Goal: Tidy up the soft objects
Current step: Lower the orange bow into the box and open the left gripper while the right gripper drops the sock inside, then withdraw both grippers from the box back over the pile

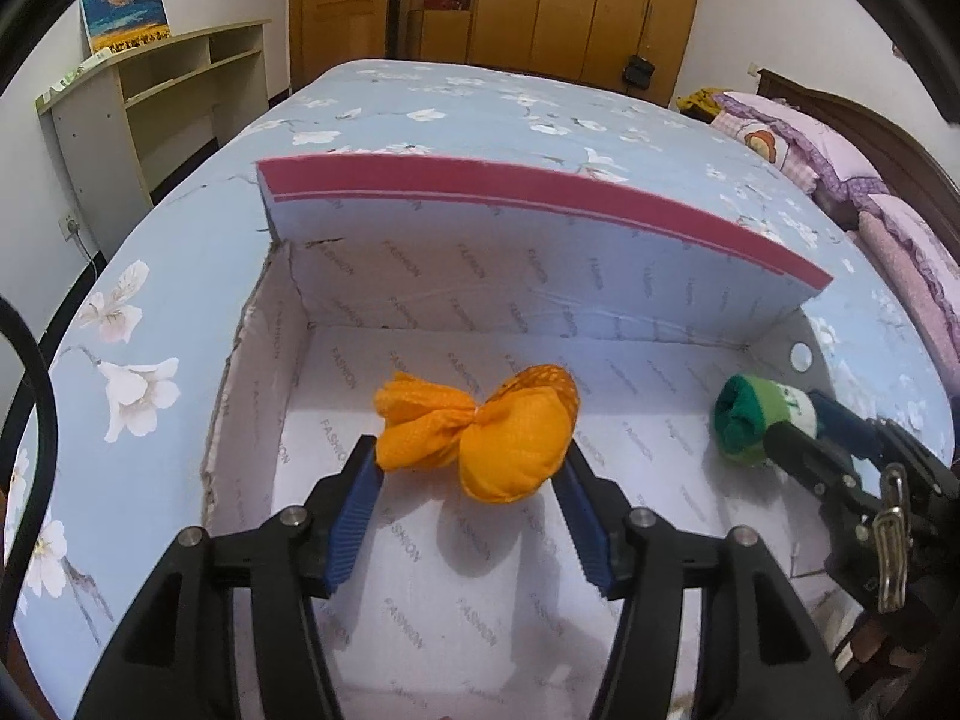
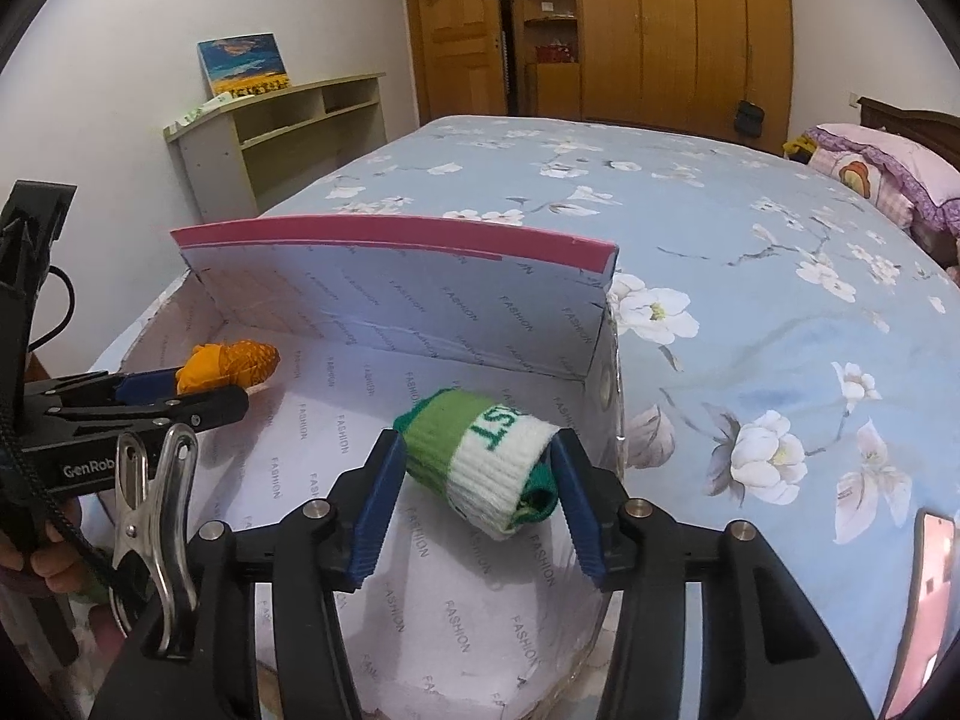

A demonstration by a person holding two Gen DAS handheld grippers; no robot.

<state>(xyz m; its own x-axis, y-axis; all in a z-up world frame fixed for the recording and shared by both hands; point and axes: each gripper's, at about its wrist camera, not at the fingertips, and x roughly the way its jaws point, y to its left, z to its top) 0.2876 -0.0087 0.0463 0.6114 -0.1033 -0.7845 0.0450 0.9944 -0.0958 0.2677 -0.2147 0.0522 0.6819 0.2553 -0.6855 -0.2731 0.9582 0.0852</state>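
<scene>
An open cardboard box (image 1: pixel 456 294) with "FASHION" lining and a pink-edged lid sits on the bed. My left gripper (image 1: pixel 471 468) is shut on an orange cloth pouch (image 1: pixel 480 438) and holds it above the box floor; it also shows in the right wrist view (image 2: pixel 231 363). My right gripper (image 2: pixel 474 468) is shut on a rolled green-and-white sock (image 2: pixel 480 456), held over the box's right side (image 2: pixel 594 354). The sock (image 1: pixel 756 420) and the right gripper's fingers (image 1: pixel 804 450) show at the right in the left wrist view.
The bed (image 2: pixel 750 240) has a blue floral cover. Pink pillows (image 1: pixel 804 144) lie at its head on the right. A low shelf (image 1: pixel 156 96) with a painting stands at the left wall. Wooden wardrobes (image 2: pixel 660 30) fill the back.
</scene>
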